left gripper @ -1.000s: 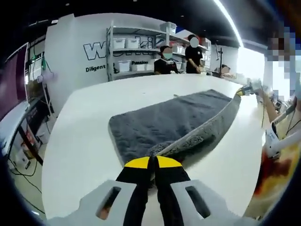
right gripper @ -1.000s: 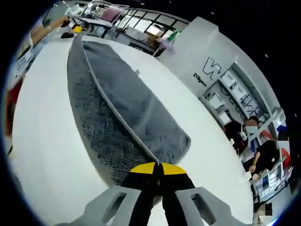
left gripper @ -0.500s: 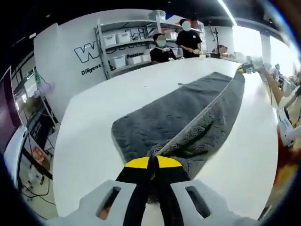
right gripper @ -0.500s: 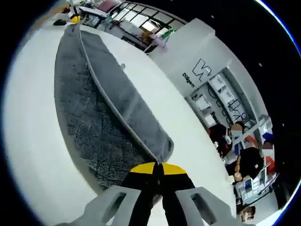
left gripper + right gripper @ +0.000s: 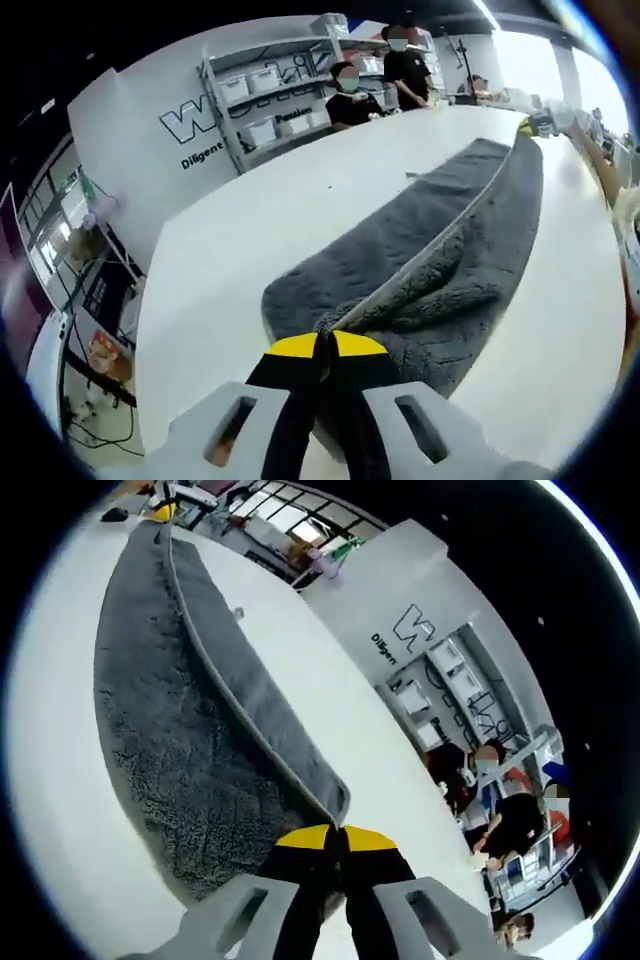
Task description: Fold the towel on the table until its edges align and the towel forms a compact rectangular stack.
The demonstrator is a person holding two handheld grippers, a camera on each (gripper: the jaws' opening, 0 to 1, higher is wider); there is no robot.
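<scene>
Grey towel (image 5: 420, 270) stretched long across white table (image 5: 220, 260), one long edge lifted and carried over the rest. Left gripper (image 5: 322, 352) clamped tight on one end of that edge; right gripper (image 5: 336, 838) pinched closed on the other end (image 5: 335, 805). Shelving (image 5: 265, 100) behind

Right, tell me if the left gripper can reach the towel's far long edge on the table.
Probably not as things stand: the left gripper is shut on a corner of the towel, so it would have to let go before reaching across.
</scene>
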